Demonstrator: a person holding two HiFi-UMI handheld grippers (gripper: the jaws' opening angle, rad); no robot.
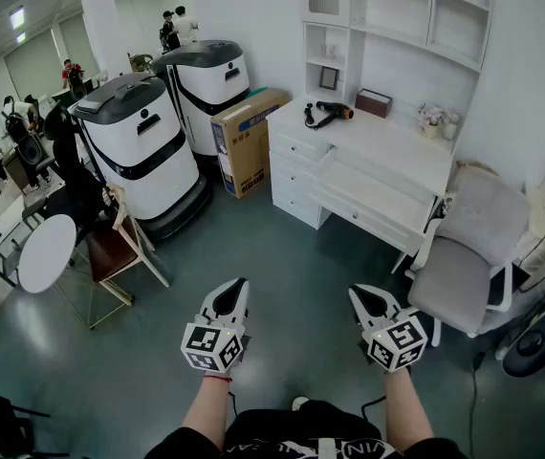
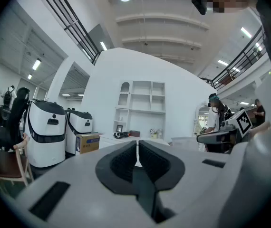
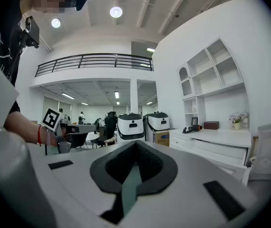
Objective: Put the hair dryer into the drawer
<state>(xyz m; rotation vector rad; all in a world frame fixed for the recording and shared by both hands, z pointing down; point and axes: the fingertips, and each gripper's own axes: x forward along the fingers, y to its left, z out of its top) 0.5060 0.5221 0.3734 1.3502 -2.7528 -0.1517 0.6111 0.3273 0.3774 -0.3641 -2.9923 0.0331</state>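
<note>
My left gripper (image 1: 237, 288) and right gripper (image 1: 357, 295) are both closed and empty; the hair dryer (image 1: 328, 113) lies well ahead on the desk (image 1: 397, 149).

My left gripper (image 1: 238, 289) and right gripper (image 1: 358, 295): level, jaws together | hair dryer (image 1: 328, 113): on desk (image 1: 402, 151), well ahead of both

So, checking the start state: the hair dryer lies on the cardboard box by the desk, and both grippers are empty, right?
Not quite: the hair dryer lies on the white desk top, not on the cardboard box, as the head view shows. The left gripper and right gripper are indeed empty.
</note>
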